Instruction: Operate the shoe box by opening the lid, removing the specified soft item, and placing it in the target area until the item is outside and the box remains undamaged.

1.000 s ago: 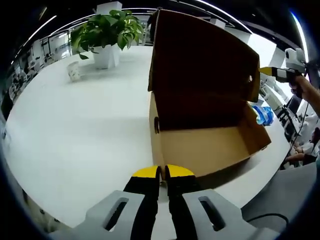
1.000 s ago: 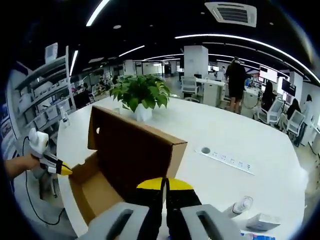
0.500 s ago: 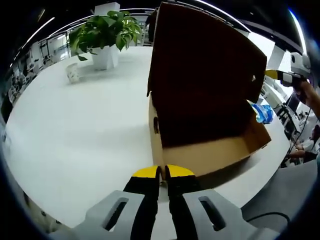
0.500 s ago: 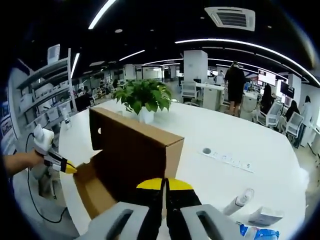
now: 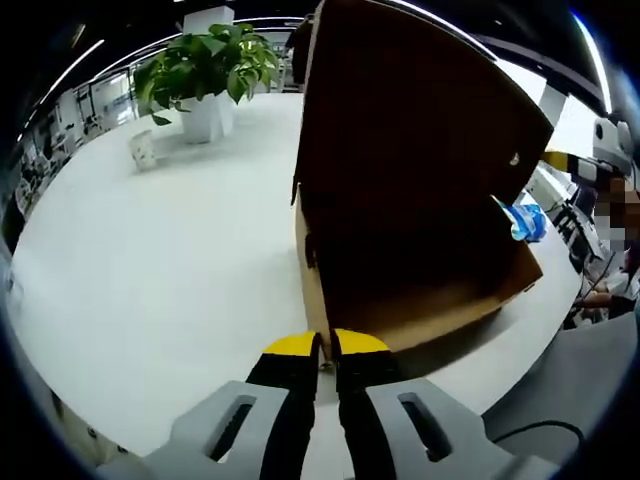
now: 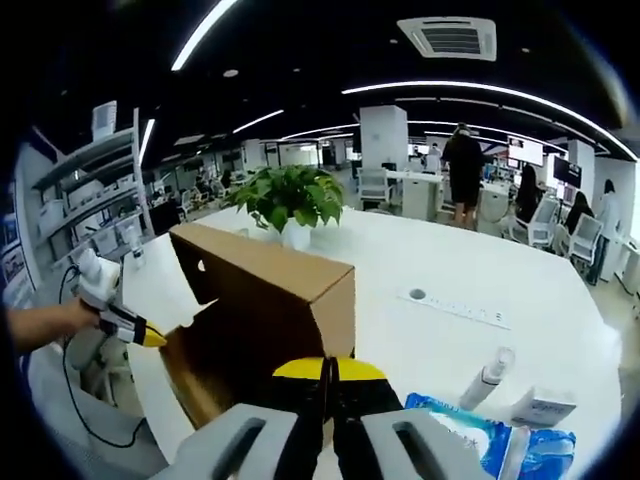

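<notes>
The big white surface [image 5: 150, 260] holds a brown shoe box [image 5: 410, 290] near its edge. The box's lid [image 5: 420, 130] stands up, tipped over the open box, and the inside looks dark. Compared with a second ago, the lid leans lower over the box. A blue packet [image 6: 500, 440] now shows by the right tool [image 6: 328, 368]. The left tool [image 5: 322, 345] has its yellow tips pressed together, holding nothing, just beside the box's near corner. The right tool's tips are together too, with nothing between them.
</notes>
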A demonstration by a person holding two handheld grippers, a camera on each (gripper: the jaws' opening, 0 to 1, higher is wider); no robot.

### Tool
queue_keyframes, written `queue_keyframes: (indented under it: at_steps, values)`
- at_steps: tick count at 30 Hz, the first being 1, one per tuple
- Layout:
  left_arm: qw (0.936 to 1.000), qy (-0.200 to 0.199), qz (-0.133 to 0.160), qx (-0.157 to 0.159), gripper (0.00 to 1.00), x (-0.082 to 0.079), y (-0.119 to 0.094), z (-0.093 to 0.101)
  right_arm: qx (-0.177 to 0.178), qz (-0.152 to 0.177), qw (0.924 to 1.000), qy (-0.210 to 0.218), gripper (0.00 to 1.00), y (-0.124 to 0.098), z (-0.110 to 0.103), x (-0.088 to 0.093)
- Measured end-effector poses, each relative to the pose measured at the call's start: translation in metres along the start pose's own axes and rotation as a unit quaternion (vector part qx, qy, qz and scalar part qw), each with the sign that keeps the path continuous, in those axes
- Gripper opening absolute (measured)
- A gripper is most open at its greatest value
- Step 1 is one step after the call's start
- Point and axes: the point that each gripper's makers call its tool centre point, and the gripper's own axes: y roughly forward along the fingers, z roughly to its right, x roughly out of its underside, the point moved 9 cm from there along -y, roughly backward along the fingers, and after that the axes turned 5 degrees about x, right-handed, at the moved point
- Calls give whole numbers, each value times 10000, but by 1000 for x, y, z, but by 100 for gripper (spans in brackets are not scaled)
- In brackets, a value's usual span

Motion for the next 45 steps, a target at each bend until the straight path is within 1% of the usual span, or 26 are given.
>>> queue_keyframes:
  at_steps: [8, 11, 15, 17, 19, 24, 26, 28, 32, 37, 40, 42, 45]
  values:
    - [10000, 66, 3, 23, 4, 0, -1, 0, 76, 102, 9999, 55, 0, -8, -9, 14]
    - [9998, 184, -30, 23, 5, 0, 0, 0, 98, 119, 9998, 110, 0, -12, -13, 19]
    - [9995, 298, -5, 31, 5, -1, -1, 1, 122, 117, 9997, 147, 0, -15, -17, 26]
    - [9994, 340, 4, 23, 8, -1, -3, 1, 134, 134, 9997, 173, 0, -16, -18, 29]
    - [9994, 316, 110, 42, 11, -3, -6, 1, 146, 126, 9997, 179, 0, -18, -21, 32]
    - [9990, 411, 169, 12, 15, -5, -11, 0, 152, 112, 9996, 214, 0, -21, -25, 41]
    - [9984, 439, 358, 66, 16, -10, -14, 2, 142, 79, 9996, 209, 0, -21, -25, 45]
    - [9981, 434, 439, 89, 18, -12, -16, 2, 119, 36, 9997, 213, 0, -22, -26, 48]
    - [9966, 589, 556, 170, 20, -16, -17, 3, 74, -27, 9998, 208, 0, -22, -28, 55]
    - [9953, 674, 649, 266, 21, -16, -19, 4, -8, -155, 9997, 168, 0, -22, -30, 66]
    - [9936, 808, 713, 336, 22, -14, -20, 7, -90, -210, 9997, 41, 0, -22, -32, 72]
    - [9934, 821, 721, 349, 24, -14, -21, 7, -161, -248, 9996, -27, 0, -22, -33, 77]
    - [9925, 896, 745, 367, 26, -12, -22, 8, -261, -288, 9992, -109, 3, -21, -35, 84]
